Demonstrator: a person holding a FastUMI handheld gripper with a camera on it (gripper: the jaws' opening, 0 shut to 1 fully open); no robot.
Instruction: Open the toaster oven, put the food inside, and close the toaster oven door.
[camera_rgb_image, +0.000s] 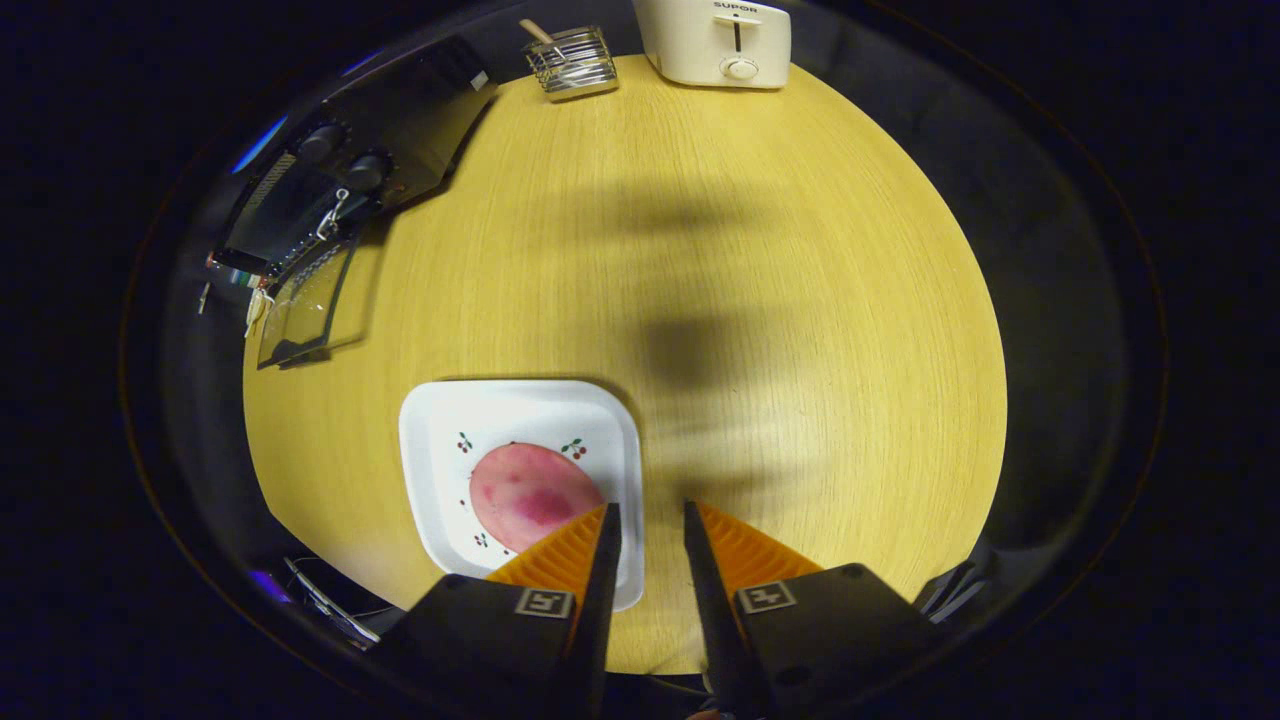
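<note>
Toaster oven (330, 200) is sitting at about ten o'clock from the fingers, at the far left edge of the round wooden table (760, 330), well apart from the gripper. Its glass door (305, 305) is hanging open, tilted down toward the tabletop, with two dark knobs showing on the body above it.

Nearer in, at roughly eleven o'clock and just ahead of the left fingertip, a white square plate (440, 440) with small cherry prints is lying flat on the wood. A pink, blotchy piece of food (525, 490) is resting on it, toward the side closest to the gripper. The left finger is overlapping the plate's near corner and covering the edge of the food in this view; whether it is touching either I cannot tell.

The gripper (650, 515) is hovering above the table with its jaws parted by a narrow gap, gripping nothing; bare wood is showing between the two tips. The food is lying left of that gap, not between the fingers.

Farther off, at about twelve o'clock, a small wire rack (575, 62) is standing at the table's far edge, and just to its right, near one o'clock, a cream pop-up toaster (715, 40) is standing upright. A soft shadow is falling across the middle of the tabletop beyond the fingers.
</note>
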